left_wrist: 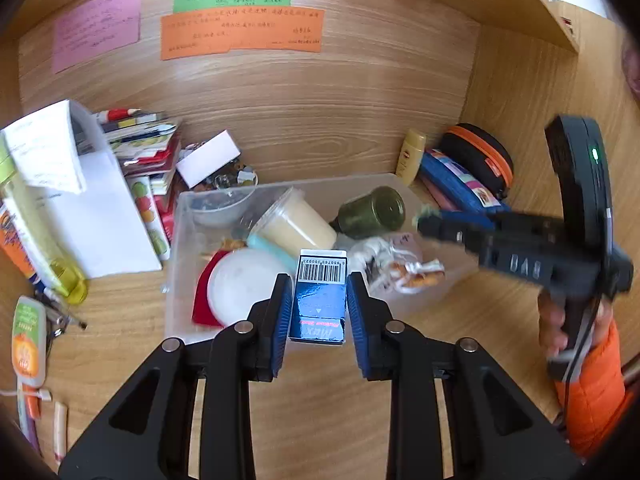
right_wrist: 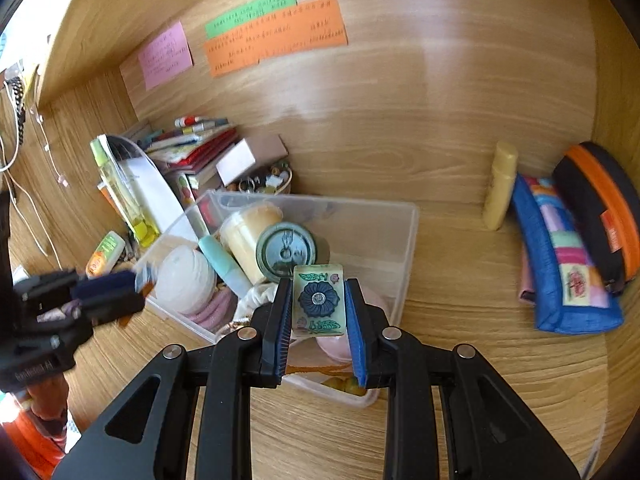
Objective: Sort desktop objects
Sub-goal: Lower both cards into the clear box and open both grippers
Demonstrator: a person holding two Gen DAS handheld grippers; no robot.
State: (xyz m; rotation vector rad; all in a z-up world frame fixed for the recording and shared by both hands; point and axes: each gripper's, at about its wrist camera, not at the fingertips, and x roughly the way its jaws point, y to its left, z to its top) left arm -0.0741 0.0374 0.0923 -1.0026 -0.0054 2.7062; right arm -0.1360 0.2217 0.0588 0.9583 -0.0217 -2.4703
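Note:
My left gripper [left_wrist: 319, 286] is shut on a small blue box [left_wrist: 320, 300] with a barcode, held over the front edge of the clear plastic bin [left_wrist: 176, 240]. My right gripper [right_wrist: 318, 300] is shut on a green mahjong-style tile [right_wrist: 318, 300] with a blue flower, held above the same bin [right_wrist: 404, 248]. The bin holds a cream cup [left_wrist: 296, 226], a dark green jar [left_wrist: 372, 212], a white round lid [left_wrist: 244, 280] and a teal tube [right_wrist: 224, 264]. The right gripper shows blurred in the left wrist view [left_wrist: 428, 224]; the left gripper shows blurred in the right wrist view [right_wrist: 140, 284].
Books and papers [left_wrist: 132, 148] are stacked at the back left, with a yellow-green bottle [right_wrist: 124, 200]. A yellow bottle [right_wrist: 500, 184], a blue patchwork pouch [right_wrist: 560, 264] and a black-orange case [right_wrist: 600, 208] stand at the right. Sticky notes [left_wrist: 240, 32] hang on the back wall.

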